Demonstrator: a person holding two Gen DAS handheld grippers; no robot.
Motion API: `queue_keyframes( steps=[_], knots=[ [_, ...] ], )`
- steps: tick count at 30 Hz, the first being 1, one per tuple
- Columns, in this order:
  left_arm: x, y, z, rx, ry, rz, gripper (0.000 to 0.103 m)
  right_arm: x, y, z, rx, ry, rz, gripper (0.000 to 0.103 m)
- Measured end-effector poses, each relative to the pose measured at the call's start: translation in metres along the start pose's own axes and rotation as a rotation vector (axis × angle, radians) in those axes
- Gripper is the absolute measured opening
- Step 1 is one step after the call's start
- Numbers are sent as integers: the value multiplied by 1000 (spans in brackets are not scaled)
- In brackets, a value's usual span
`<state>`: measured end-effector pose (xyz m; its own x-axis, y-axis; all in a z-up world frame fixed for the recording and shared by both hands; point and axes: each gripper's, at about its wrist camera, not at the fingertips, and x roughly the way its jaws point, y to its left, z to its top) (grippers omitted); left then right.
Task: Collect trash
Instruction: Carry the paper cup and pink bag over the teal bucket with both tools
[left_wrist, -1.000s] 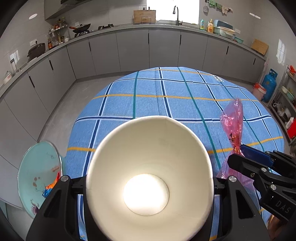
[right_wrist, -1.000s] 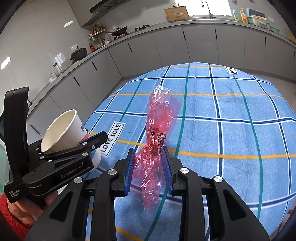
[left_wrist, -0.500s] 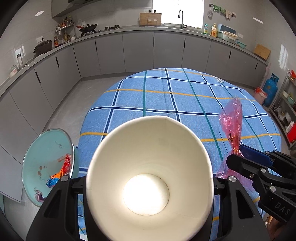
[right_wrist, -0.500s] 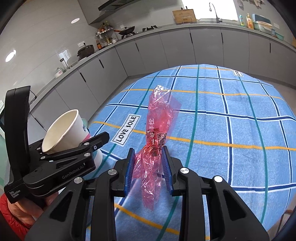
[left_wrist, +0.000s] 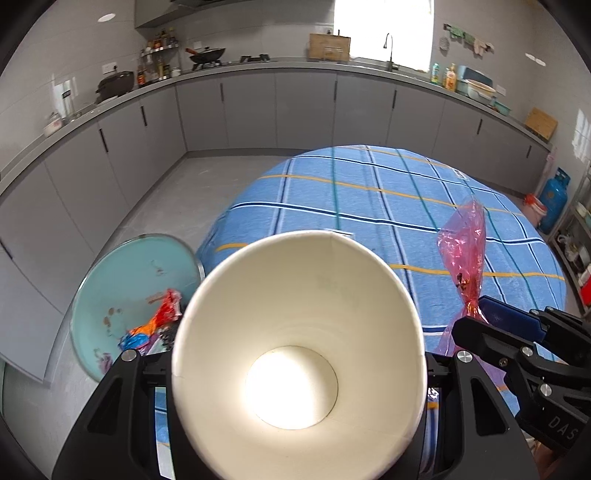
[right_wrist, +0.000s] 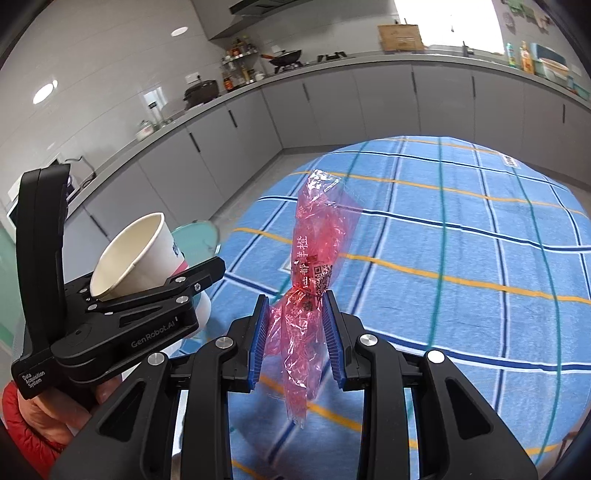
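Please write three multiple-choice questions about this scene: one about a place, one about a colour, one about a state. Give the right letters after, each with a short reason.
1. Where is the bin?
A. on the counter
B. on the floor beside the table
C. on the table

2. What colour is the wrapper in the right gripper?
A. pink-red
B. green
C. black

3. How is the paper cup?
A. lying flat on the table
B. crushed in the bin
C. gripped in the left gripper, with nothing seen in it

Answers:
1 B, the bin stands on the grey floor by the edge of the table, with some trash already in it.
2 A, the see-through film between the blue fingers is pink-red.
3 C, the left wrist view looks into the cup down to its bare bottom, with the black fingers on both sides.
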<state>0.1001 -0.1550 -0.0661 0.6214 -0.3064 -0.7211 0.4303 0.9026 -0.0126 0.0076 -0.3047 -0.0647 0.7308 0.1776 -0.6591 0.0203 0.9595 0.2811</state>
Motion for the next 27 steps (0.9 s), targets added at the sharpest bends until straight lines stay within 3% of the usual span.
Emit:
queue_keyframes(
  steps=[27],
  knots=[
    [-40,104,-20,-152,-40,143,54,38,108,7,-166,37,125,30]
  ],
)
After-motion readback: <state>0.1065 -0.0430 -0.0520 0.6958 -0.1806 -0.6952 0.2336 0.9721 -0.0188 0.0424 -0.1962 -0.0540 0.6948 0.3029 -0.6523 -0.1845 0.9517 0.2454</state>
